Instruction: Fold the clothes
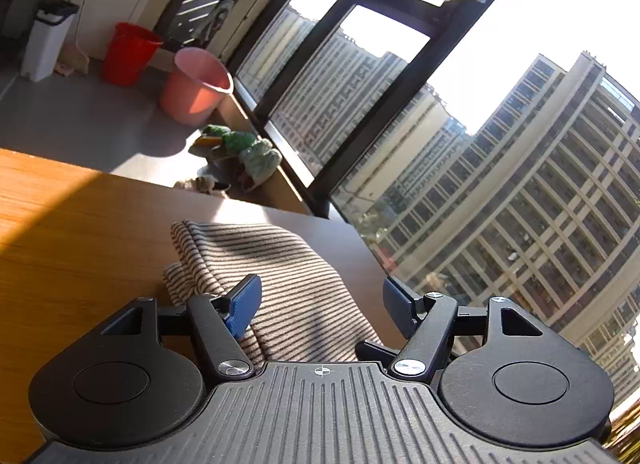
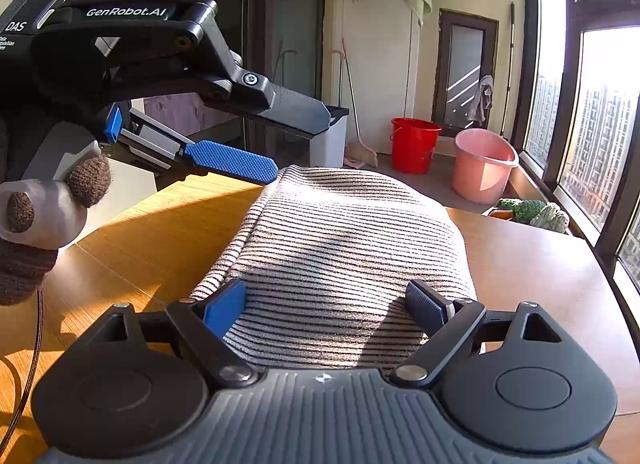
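A striped beige-and-black garment [image 2: 344, 248] lies folded in a compact bundle on the wooden table [image 2: 540, 264]. My right gripper [image 2: 326, 306] is open, its blue pads either side of the bundle's near edge, just above it. My left gripper [image 2: 288, 136] shows in the right wrist view at the upper left, open, its tips over the bundle's far left corner. In the left wrist view the left gripper [image 1: 320, 300] is open above the garment [image 1: 280, 276], which lies on the table [image 1: 80, 244].
A red bucket [image 2: 414, 144] and a pink bucket [image 2: 482, 170] stand on the floor beyond the table. Green gloves [image 2: 532, 212] lie by the window sill. A white bin [image 2: 328, 136] stands behind. Large windows [image 2: 580, 104] run along the right side.
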The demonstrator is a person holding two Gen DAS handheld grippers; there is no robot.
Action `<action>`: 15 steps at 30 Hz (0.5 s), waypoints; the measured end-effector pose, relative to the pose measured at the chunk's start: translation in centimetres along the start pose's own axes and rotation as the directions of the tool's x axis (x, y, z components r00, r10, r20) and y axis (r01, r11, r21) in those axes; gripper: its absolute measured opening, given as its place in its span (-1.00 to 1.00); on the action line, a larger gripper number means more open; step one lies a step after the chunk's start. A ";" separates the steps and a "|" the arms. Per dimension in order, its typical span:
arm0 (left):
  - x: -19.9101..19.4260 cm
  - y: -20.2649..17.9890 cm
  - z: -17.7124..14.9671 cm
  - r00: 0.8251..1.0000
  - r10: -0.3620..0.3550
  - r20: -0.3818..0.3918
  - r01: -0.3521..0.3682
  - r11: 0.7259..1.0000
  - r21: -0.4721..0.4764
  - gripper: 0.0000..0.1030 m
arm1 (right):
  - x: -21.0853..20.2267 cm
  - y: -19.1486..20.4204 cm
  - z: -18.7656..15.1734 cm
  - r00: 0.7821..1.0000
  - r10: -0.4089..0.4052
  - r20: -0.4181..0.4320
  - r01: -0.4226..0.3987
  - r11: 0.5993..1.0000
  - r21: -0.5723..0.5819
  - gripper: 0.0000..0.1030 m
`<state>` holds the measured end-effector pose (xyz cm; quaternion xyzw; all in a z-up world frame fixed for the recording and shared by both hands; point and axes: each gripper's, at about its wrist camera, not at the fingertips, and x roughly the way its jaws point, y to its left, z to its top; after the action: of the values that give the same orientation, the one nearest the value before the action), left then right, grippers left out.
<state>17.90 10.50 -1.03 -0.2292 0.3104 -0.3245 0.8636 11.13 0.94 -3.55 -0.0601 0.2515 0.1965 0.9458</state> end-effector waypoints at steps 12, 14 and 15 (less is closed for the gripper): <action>2.1 1.2 -4.3 0.989 0.104 -0.107 -0.100 0.994 0.043 0.35 | -4.0 -7.3 2.6 0.989 0.121 -0.088 -0.105 0.980 0.171 0.86; 2.2 1.4 -4.7 0.986 0.119 -0.117 -0.112 0.992 0.060 0.45 | -2.9 -8.9 4.3 0.992 0.101 -0.081 -0.083 0.976 0.199 0.86; 2.3 1.5 -5.0 0.984 0.126 -0.122 -0.118 0.991 0.069 0.56 | -2.0 -9.6 5.3 0.993 0.084 -0.080 -0.066 0.976 0.208 0.86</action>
<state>16.47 8.96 -6.29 -0.1622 0.3679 -0.2941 0.8671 15.74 -7.42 2.18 0.0388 0.3140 0.2020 0.9269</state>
